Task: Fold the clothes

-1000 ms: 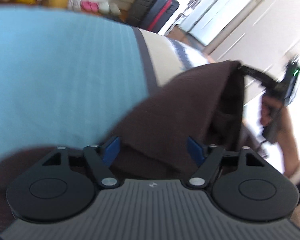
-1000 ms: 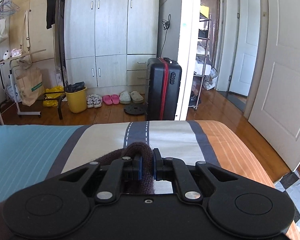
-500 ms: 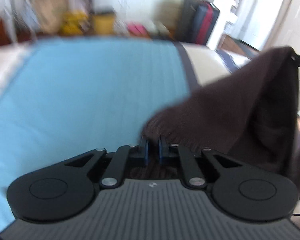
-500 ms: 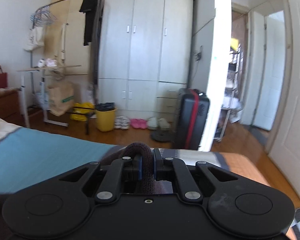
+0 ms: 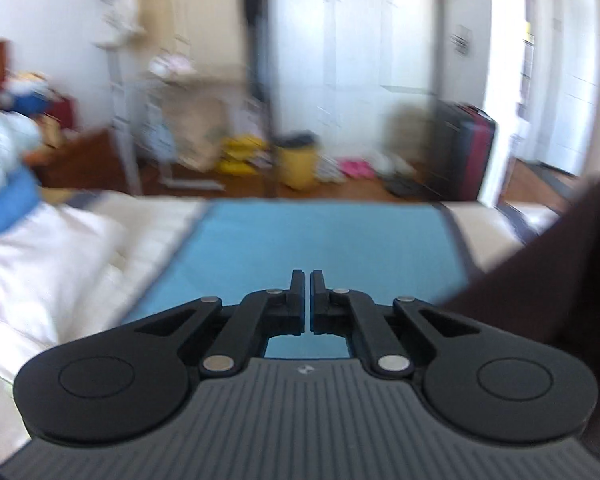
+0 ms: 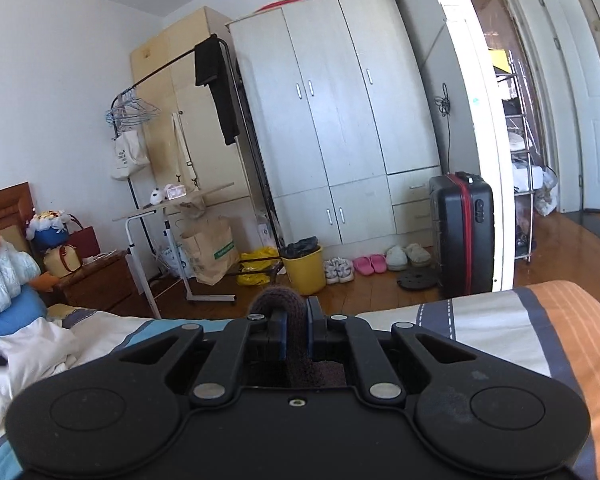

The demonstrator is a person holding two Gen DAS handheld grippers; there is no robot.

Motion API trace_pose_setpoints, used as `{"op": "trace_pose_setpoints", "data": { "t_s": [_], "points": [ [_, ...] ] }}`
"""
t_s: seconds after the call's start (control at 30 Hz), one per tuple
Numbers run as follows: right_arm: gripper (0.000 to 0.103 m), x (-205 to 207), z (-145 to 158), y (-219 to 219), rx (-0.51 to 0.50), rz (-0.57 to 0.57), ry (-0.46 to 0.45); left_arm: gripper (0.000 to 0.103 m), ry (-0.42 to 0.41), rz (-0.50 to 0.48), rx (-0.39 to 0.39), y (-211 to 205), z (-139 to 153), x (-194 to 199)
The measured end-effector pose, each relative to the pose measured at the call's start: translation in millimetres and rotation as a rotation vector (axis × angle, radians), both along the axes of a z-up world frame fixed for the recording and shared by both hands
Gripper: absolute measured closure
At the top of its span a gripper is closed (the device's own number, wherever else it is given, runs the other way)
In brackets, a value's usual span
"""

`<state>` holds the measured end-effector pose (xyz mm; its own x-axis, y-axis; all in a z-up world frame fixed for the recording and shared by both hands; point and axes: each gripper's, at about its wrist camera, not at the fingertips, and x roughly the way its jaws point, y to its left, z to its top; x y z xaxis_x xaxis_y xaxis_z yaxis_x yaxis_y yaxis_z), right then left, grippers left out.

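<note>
Left gripper [image 5: 305, 300] jaws clenched, nothing seen between them, only blue bed cover [image 5: 320, 240] beyond; right gripper [image 6: 296, 332] jaws grasping bunched edge of brown garment [image 6: 284, 300]; garment being held raised above bed [image 6: 500, 320] by that one edge, rest hanging at right of left view [image 5: 560, 280]; folding judged barely begun: no fold visible; garment judged needing second grip, spreading flat on bed, then folding; white clothes [image 6: 28, 356] lying crumpled near pillows, seemingly unfolded.
</note>
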<state>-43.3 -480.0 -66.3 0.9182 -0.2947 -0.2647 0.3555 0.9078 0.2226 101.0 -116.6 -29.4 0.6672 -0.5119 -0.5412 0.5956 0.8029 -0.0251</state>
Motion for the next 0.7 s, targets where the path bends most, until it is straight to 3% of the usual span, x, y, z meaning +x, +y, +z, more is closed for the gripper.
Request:
{"op": "trace_pose_setpoints", "data": {
  "t_s": [0.17,0.23,0.3,0.37,0.4,0.43,0.5,0.63,0.7],
  "points": [
    [0.093,4.7,-2.8,8.0,-0.028,-0.013,0.045,0.089,0.055,-0.185,0.02,-36.6,-34.8,-34.2],
    [0.093,0.9,-1.9,9.1,-0.022,-0.005,0.047,0.076,0.123,-0.237,0.012,-60.3,-55.3,-44.5],
    [0.093,-1.8,-1.2,7.5,-0.023,0.011,0.052,0.075,0.212,-0.287,-0.022,-78.5,-70.5,-49.9],
    [0.093,-3.1,-0.3,6.4,-0.057,0.016,0.071,0.06,0.272,-0.325,-0.041,-96.4,-83.2,-50.8],
    [0.093,-3.3,-0.2,3.4,-0.062,0.016,0.079,0.046,0.29,-0.334,-0.035,-106.1,-90.0,-50.2],
    [0.093,-3.6,-0.5,-1.4,-0.048,0.018,0.081,0.032,0.291,-0.337,-0.006,-117.6,-95.7,-49.8],
    [0.093,-4.0,-3.3,-9.3,-0.002,0.027,0.074,0.016,0.293,-0.345,0.055,-141.0,-106.8,-48.2],
    [0.093,-1.0,-10.4,-17.7,0.036,0.042,0.079,0.016,0.231,-0.376,0.222,-189.2,-121.6,-34.6],
    [0.093,2.0,-13.7,-21.7,0.05,0.052,0.085,0.016,0.169,-0.382,0.266,-203.0,-125.4,-34.0]
  ]
}}
